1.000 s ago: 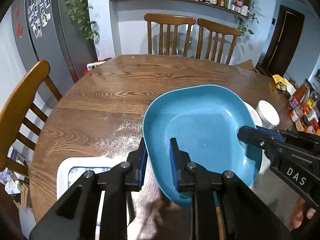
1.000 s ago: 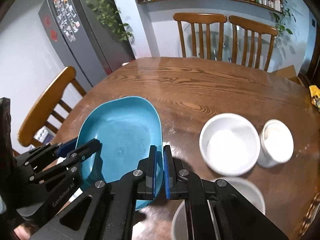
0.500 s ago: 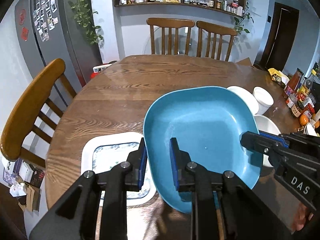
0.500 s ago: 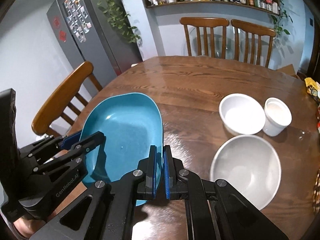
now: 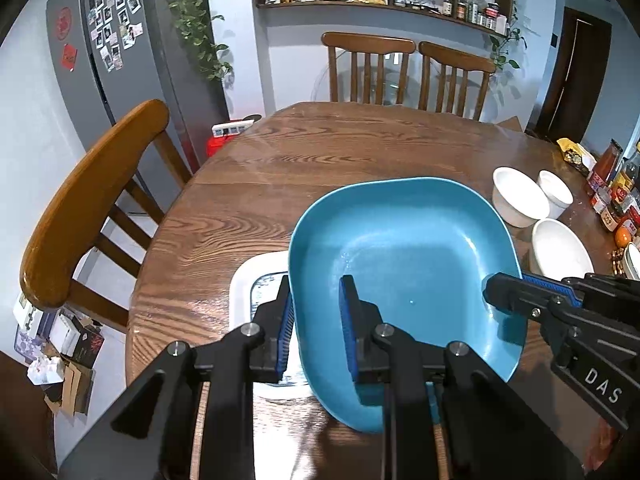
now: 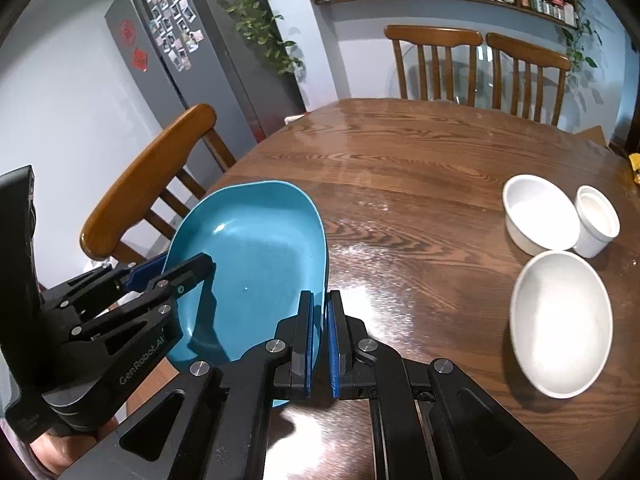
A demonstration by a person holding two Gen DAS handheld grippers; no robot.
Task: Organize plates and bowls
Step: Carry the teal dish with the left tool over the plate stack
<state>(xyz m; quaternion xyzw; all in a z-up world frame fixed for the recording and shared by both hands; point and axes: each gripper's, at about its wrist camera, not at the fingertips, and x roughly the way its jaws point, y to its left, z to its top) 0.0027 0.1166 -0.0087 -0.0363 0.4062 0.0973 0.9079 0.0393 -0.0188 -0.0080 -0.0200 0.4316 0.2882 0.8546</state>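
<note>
A blue squarish plate (image 5: 404, 276) is held above the wooden table by both grippers. My left gripper (image 5: 316, 312) is shut on its left rim, one finger under and one inside. My right gripper (image 6: 320, 320) is shut on the opposite rim of the plate (image 6: 248, 264); it shows at the right of the left wrist view (image 5: 508, 292). A white patterned rectangular plate (image 5: 260, 296) lies on the table partly beneath the blue plate. A large white bowl (image 6: 560, 324), a smaller white bowl (image 6: 536, 220) and a white cup (image 6: 596, 220) stand at the right.
The round wooden table (image 5: 360, 148) has a wooden chair (image 5: 92, 204) at its left and two chairs (image 5: 408, 68) at the far side. Sauce bottles and jars (image 5: 616, 196) crowd the right edge. A grey fridge (image 5: 120, 60) stands behind on the left.
Both grippers have carried the blue plate back and to the left, so it now overlaps the white patterned plate. The white bowls have come into full view at the right.
</note>
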